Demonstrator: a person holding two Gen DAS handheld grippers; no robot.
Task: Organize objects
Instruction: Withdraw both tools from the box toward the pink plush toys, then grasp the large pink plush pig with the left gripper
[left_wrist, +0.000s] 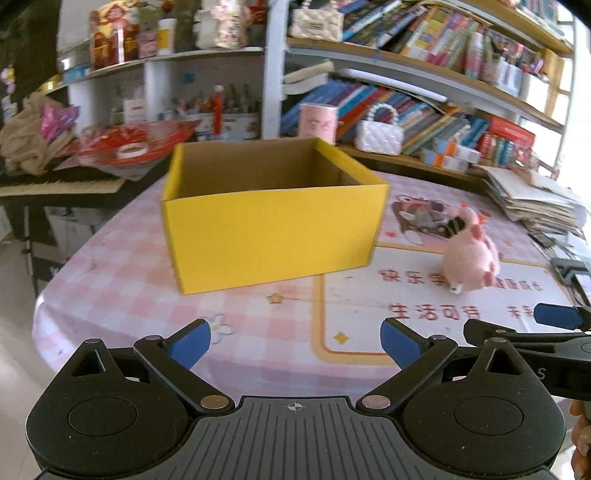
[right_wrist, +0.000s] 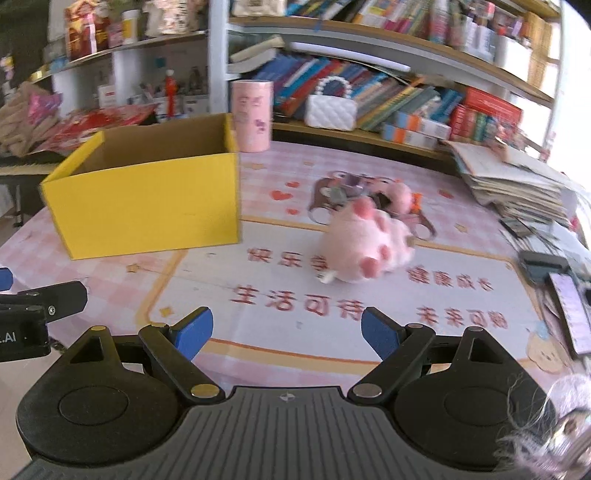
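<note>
An open yellow cardboard box (left_wrist: 269, 236) stands on the pink checked table (left_wrist: 122, 280); no contents show inside from this angle. It also shows in the right wrist view (right_wrist: 147, 206) at the left. A pink plush toy (left_wrist: 471, 258) lies to the right of the box, and the right wrist view shows the plush (right_wrist: 364, 245) straight ahead. My left gripper (left_wrist: 295, 341) is open and empty, in front of the box. My right gripper (right_wrist: 288, 332) is open and empty, short of the plush. Its blue-tipped finger (left_wrist: 556, 316) shows at the right of the left wrist view.
A pink cylinder (right_wrist: 252, 115) stands behind the box. A keyring with keys (right_wrist: 340, 192) lies behind the plush. A stack of papers (right_wrist: 517, 184) and a phone (right_wrist: 570, 314) sit at the right. Bookshelves with a white handbag (right_wrist: 330, 107) line the back.
</note>
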